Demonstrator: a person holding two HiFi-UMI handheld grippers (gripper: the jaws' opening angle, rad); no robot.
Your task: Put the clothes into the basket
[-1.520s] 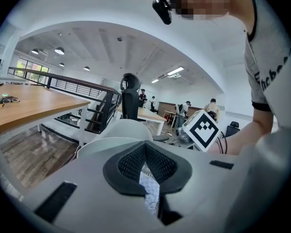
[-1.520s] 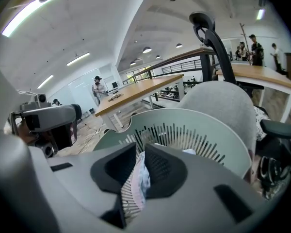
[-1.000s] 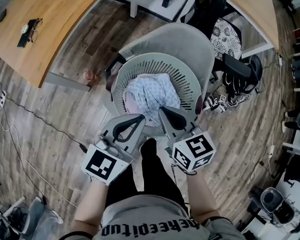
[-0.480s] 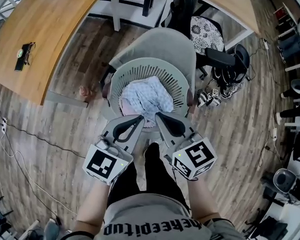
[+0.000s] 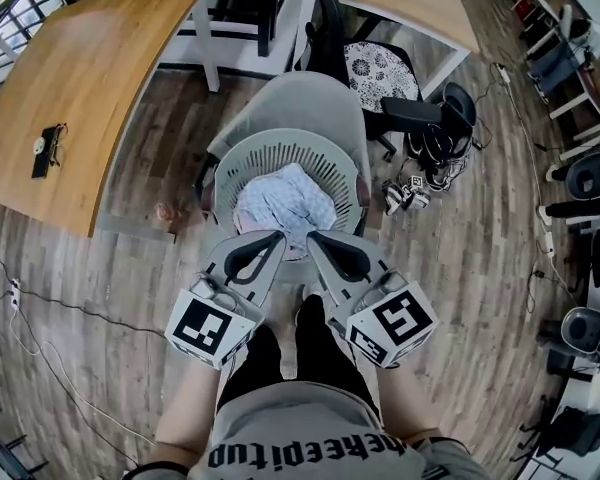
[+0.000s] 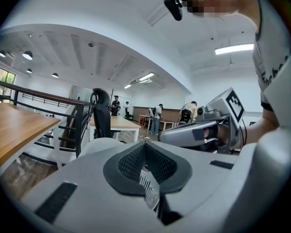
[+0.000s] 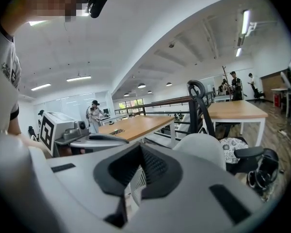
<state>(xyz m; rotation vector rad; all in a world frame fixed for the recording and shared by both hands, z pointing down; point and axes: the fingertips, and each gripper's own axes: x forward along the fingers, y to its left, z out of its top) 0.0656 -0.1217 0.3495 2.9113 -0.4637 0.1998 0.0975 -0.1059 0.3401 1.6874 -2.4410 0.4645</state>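
Wood-plank floor [image 5: 110, 298] of an open office, with a grey chair [image 5: 315, 103] bearing the slatted basket [image 5: 285, 146], pale clothes [image 5: 285, 203] heaped inside. Likely light, soft and floppy, apt to trail: best pinched at a raised fold on top. Left gripper [image 5: 280, 236] and right gripper [image 5: 314, 236] at the near rim, fingers closed on nothing; lower layers and the basket's near wall hidden behind them.

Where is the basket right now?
Head view, centre: the basket sits on the grey chair, with clothes inside and the wooden table to its left.
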